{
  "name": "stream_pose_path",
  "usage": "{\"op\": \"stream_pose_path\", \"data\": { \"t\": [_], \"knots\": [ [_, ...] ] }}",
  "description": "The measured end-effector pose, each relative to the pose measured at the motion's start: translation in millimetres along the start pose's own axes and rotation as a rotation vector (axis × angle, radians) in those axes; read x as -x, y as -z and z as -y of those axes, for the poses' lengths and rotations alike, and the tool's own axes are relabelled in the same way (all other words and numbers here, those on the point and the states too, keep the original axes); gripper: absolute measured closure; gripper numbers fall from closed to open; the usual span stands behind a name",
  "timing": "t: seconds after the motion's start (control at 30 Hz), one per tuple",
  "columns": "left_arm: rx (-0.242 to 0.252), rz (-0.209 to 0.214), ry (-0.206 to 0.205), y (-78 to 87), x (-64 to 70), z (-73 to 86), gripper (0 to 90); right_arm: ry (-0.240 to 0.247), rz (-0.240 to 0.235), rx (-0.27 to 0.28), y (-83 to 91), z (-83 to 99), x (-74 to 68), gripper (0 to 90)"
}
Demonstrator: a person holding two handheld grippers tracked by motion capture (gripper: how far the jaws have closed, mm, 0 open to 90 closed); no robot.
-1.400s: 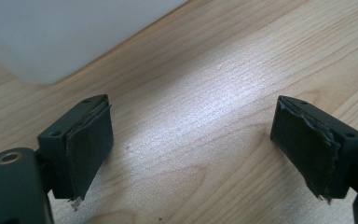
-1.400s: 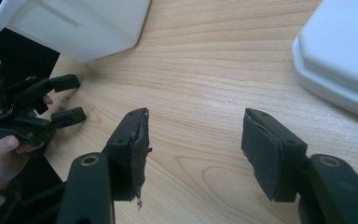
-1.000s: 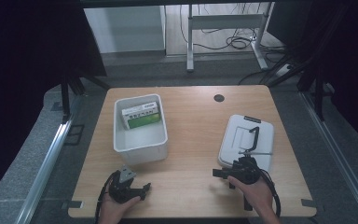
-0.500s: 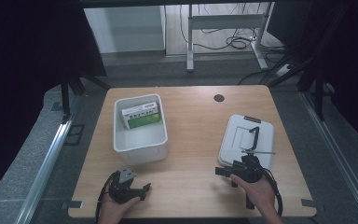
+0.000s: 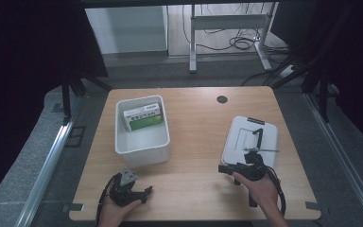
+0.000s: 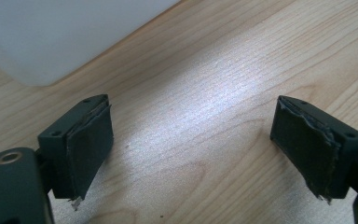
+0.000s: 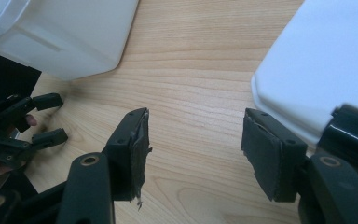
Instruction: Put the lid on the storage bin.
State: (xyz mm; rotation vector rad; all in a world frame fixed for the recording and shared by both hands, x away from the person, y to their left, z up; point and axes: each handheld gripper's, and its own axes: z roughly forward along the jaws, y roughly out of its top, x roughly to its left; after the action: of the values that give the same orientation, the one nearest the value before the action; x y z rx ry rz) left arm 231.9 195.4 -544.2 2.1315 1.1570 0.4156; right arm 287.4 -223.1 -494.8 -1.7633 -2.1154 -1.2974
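Observation:
A white bin (image 5: 142,142) stands left of the table's middle with a green-and-white box (image 5: 144,116) lying in it. A white lidded case (image 5: 250,139) with a black handle lies at the right. My left gripper (image 5: 144,192) rests near the front edge below the bin, open over bare wood (image 6: 191,126), with the bin's corner (image 6: 51,32) just ahead. My right gripper (image 5: 223,169) sits at the case's near left corner, jaws pointing left. It is open and holds nothing (image 7: 193,135), between the bin (image 7: 70,32) and the case (image 7: 321,60).
The wooden table (image 5: 198,123) has a round black cable hole (image 5: 222,99) near its far edge. In the right gripper view the left gripper (image 7: 28,126) shows at the left. Dark curtains and a metal desk frame (image 5: 227,28) stand beyond the table.
The right hand has shifted very slightly beside the case. The left gripper and the objects have not moved.

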Motion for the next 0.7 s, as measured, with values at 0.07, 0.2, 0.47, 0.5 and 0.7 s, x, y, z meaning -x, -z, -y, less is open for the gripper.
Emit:
{"op": "stream_pose_path", "data": {
  "t": [0.07, 0.2, 0.47, 0.5, 0.7],
  "knots": [
    [0.000, 0.000, 0.000, 0.0, 0.0, 0.0, 12.9, -0.004, -0.003, 0.001, 0.8, -0.9, 0.4, 41.3],
    [0.000, 0.000, 0.000, 0.0, 0.0, 0.0, 12.9, -0.005, -0.007, 0.016, 6.2, -4.3, 0.6, 41.3],
    [0.000, -0.001, -0.001, 0.2, 0.0, 0.2, 13.0, 0.010, 0.007, 0.019, 11.7, -13.2, 0.7, 41.3],
    [0.000, 0.000, -0.001, 0.2, 0.0, 0.2, 13.0, 0.009, 0.007, 0.024, 13.3, -15.1, 0.9, 41.3],
    [-0.001, 0.000, -0.001, 0.6, 0.1, 0.5, 13.0, 0.003, 0.006, 0.052, 21.8, -24.3, 3.0, 41.3]
  ]
}}
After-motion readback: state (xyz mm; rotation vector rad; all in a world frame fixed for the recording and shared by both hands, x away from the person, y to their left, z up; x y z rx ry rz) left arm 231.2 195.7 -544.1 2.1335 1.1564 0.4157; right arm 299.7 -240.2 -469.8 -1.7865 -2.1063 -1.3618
